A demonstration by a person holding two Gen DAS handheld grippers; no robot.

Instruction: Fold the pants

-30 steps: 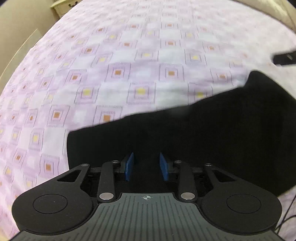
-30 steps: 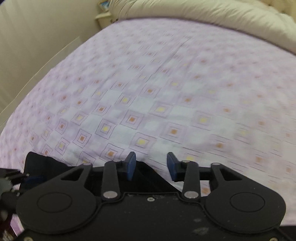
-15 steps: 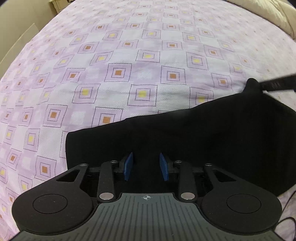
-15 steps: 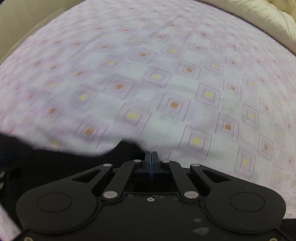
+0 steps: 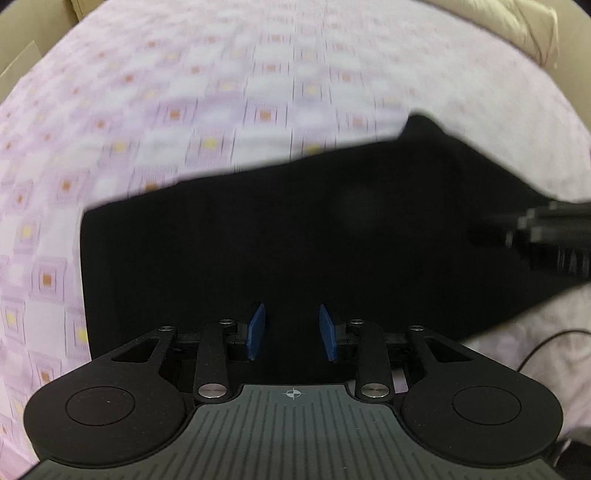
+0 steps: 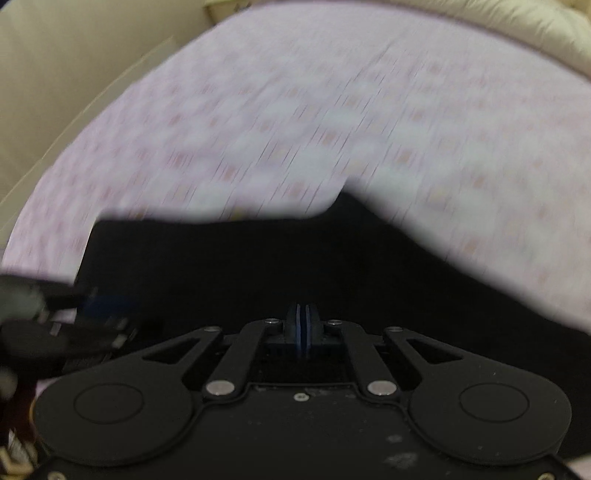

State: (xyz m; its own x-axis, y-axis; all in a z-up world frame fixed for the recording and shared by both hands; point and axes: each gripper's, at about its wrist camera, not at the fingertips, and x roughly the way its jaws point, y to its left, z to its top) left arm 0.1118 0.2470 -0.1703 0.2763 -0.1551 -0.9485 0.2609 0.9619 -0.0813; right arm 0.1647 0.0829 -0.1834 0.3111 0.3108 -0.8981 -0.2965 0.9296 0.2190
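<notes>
A bed sheet (image 5: 229, 110) patterned with lilac squares fills both views, and the black pants (image 5: 295, 236) lie across its near part, directly under both grippers. The left gripper (image 5: 291, 332) hangs over the dark cloth with its blue pads apart; whether cloth is between them I cannot tell. The right gripper (image 6: 303, 326) has its pads pressed together above the pants, with no cloth visibly pinched.

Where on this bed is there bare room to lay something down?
The patterned sheet beyond the black pants is bare up to the cream duvet. The near side is crowded by the pants and both tools.
</notes>
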